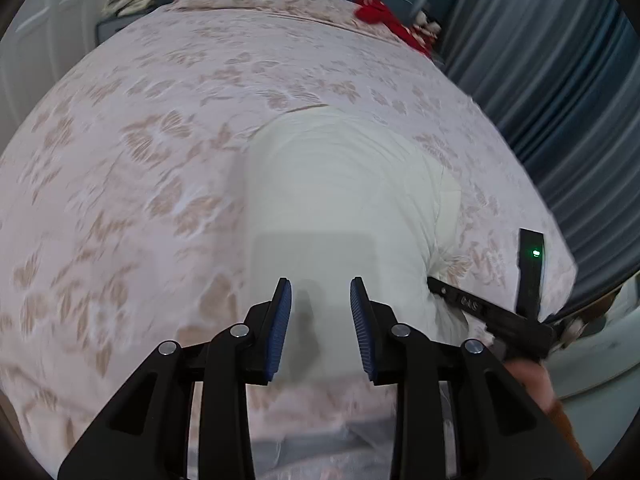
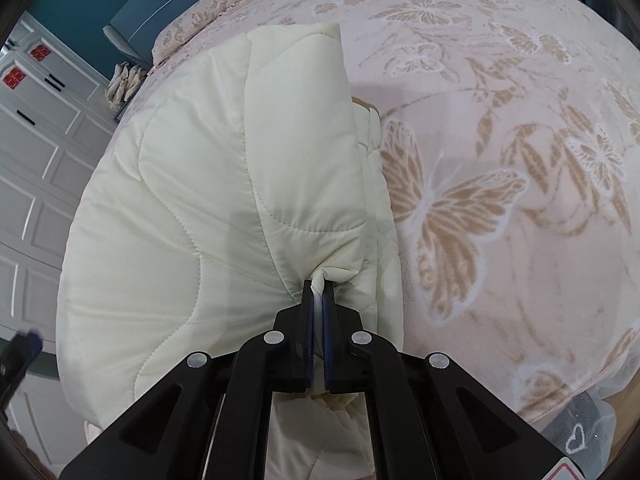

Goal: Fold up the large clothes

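Left wrist view: left gripper, lower centre, jaws partly apart, nothing between the blue pads; it hangs above the cream quilted padded garment, which lies mid-frame on the pink butterfly-patterned bedspread. Right wrist view: right gripper, lower centre, clamped tight on a pinched edge of the garment; bedspread fills the right.

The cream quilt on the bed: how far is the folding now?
Done: the cream quilt already lies in a folded stack on the bed. In hand: the right gripper pinches one edge; the left gripper hangs open, empty. Left: laying that edge down, flattening.
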Action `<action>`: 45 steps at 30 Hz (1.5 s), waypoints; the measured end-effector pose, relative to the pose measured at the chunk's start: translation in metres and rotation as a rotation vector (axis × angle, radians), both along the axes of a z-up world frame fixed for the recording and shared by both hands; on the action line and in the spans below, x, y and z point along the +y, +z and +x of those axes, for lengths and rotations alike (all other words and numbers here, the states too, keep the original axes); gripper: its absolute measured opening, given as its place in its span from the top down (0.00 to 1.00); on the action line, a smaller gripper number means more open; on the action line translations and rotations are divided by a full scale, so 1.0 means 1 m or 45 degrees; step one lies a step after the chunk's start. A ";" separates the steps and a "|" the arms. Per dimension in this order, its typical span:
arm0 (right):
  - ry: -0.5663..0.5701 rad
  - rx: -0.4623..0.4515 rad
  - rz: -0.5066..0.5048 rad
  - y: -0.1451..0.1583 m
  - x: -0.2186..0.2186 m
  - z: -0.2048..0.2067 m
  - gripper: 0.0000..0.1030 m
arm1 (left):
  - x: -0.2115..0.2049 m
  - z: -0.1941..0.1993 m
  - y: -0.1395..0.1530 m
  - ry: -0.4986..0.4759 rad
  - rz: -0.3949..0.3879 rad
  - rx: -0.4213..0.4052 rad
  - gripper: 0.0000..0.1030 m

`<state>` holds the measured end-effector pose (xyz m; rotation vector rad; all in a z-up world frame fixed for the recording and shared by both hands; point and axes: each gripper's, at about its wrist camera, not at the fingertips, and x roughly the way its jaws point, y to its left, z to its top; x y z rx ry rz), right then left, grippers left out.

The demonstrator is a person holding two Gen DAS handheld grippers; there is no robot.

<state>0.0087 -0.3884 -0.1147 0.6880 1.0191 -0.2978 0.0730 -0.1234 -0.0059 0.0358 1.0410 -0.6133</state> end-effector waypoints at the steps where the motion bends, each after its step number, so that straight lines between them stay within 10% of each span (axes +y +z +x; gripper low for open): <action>1: 0.001 0.000 0.004 -0.001 -0.001 0.000 1.00 | -0.012 0.004 -0.007 -0.019 0.037 0.009 0.71; 6: 0.005 0.008 0.075 0.010 -0.010 -0.001 0.97 | -0.046 0.011 -0.035 -0.004 0.259 -0.073 0.71; 9: -0.035 -0.012 0.036 0.039 -0.011 -0.015 0.83 | -0.045 0.015 -0.042 0.010 0.286 -0.047 0.71; 16: 0.091 -0.096 -0.158 0.102 0.032 -0.032 0.84 | -0.045 0.012 -0.047 0.016 0.314 -0.059 0.71; 21: 0.117 0.065 -0.189 0.064 0.037 -0.031 0.87 | -0.047 0.012 -0.049 0.027 0.316 -0.046 0.71; 38: 0.059 0.081 -0.023 0.018 0.015 -0.014 0.89 | -0.044 0.016 -0.056 0.064 0.263 -0.019 0.68; 41: 0.024 0.012 -0.045 0.042 0.012 -0.024 0.80 | -0.022 0.026 -0.040 0.115 0.122 0.071 0.51; 43: -0.028 0.001 -0.133 0.055 0.011 -0.027 0.44 | -0.011 0.031 -0.035 0.155 0.102 0.089 0.38; 45: -0.059 0.002 -0.168 0.058 0.005 -0.025 0.37 | -0.003 0.040 -0.037 0.179 0.087 0.127 0.30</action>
